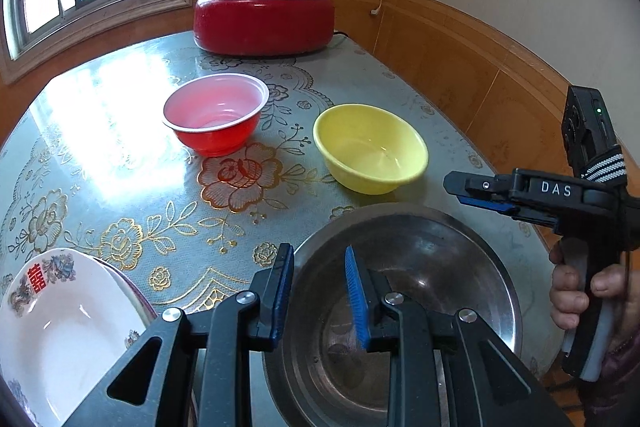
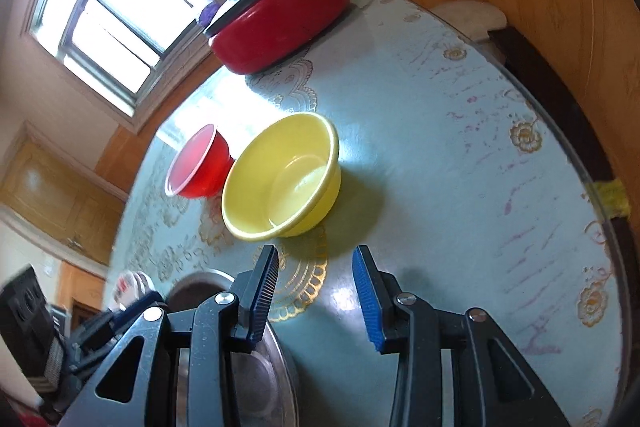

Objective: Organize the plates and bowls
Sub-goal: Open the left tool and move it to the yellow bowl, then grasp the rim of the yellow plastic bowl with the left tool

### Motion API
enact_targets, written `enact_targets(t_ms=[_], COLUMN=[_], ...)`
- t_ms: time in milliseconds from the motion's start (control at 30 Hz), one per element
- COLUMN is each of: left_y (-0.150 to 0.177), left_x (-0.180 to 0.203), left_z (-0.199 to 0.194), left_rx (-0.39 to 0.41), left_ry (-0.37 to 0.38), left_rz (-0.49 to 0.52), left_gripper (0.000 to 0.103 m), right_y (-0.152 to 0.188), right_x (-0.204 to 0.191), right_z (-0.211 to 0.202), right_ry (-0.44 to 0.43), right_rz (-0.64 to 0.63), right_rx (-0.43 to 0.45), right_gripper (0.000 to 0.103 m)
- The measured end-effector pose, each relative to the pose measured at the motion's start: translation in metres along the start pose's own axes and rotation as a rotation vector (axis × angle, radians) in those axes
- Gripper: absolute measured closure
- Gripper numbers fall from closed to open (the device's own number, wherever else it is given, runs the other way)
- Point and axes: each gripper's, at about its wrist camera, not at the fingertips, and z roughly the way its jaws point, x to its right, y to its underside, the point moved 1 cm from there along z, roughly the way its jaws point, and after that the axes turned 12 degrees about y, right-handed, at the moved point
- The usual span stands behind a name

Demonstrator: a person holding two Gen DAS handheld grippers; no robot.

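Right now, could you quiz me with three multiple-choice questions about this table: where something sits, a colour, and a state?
1. Where does the red lidded electric pot stand?
A. table's far end
B. inside the steel basin
C. on the plate

2. What colour is the plastic bowl nearest the right gripper?
A. blue
B. yellow
C. green

3. The right gripper's jaws are:
A. clamping the red bowl
B. open and empty
C. gripping a plate

Answers: 1 A, it stands beyond both bowls. 2 B, yellow bowl directly ahead. 3 B, only tablecloth shows between them.
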Motion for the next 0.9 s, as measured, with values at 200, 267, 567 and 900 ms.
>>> enact_targets(t_ms=[200,267,567,900], left_y=[-0.014,-0.02,-0.044,-0.085], left_x=[-0.008,-0.015,-0.038,-0.037], left_z=[0.006,0.006,0.008,0.046], left_rx=[-0.012,-0.006,0.007,-0.064], left_ry=[0.048,0.064,0.092,0.162], left_rz=[-0.042,-0.077,-0.153,-0.201], left_gripper=[0.076,0.076,0.076,0.086], right_y=[-0.018,-0.022,-0.03,-0.044], right_x=[0.013,0.012,0.008,0.011], right_z=[0.005,0.009,0.024,0.03], right_ry=[-0.064,-0.049,-0.051,-0.027], right_rz=[0.087,0.085,0.078,0.079], right_rx=[-0.005,-0.004,-0.026,0.005], right_gripper=[0.074,0.075,0.074,0.083])
